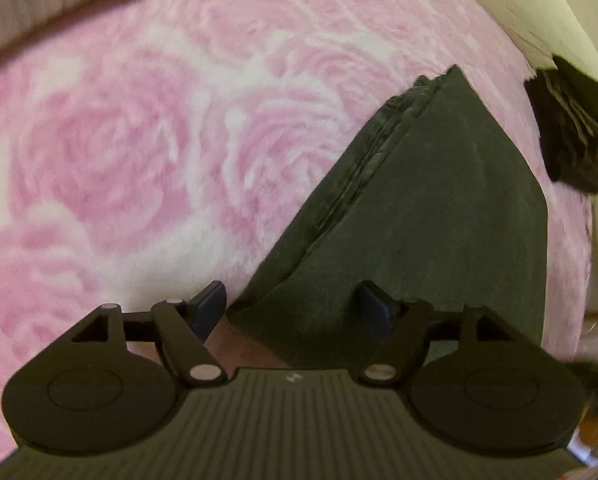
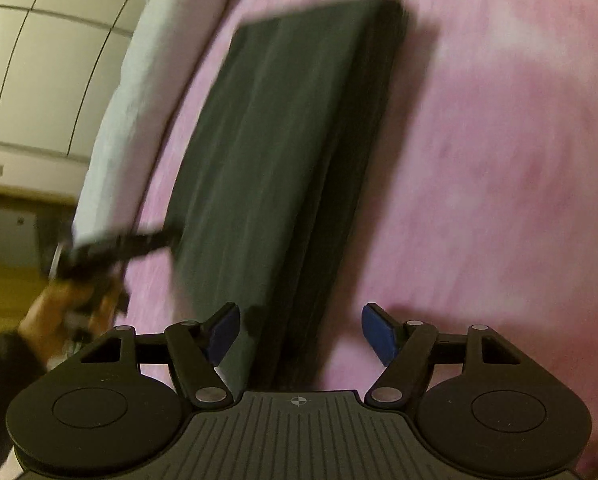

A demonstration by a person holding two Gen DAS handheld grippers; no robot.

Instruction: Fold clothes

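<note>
A dark grey-green garment (image 1: 439, 220) lies folded into a thick, layered rectangle on a pink rose-patterned blanket (image 1: 119, 140). My left gripper (image 1: 293, 308) hovers over the garment's near corner. Its blue pads are wide apart and nothing is between them. In the right wrist view the same folded garment (image 2: 283, 140) stretches away as a long rectangle. My right gripper (image 2: 301, 330) stands open above its near end, not pressing on the cloth. At the left of that view, a person's hand (image 2: 59, 320) holds the other gripper, blurred, by the garment's left edge.
The pink blanket (image 2: 499, 200) spreads to the right of the garment. A white quilt or pillow (image 2: 139, 80) borders the blanket's far side. A dark striped object (image 1: 567, 128) lies at the right edge. Beyond the bed are a pale wall and a wooden floor.
</note>
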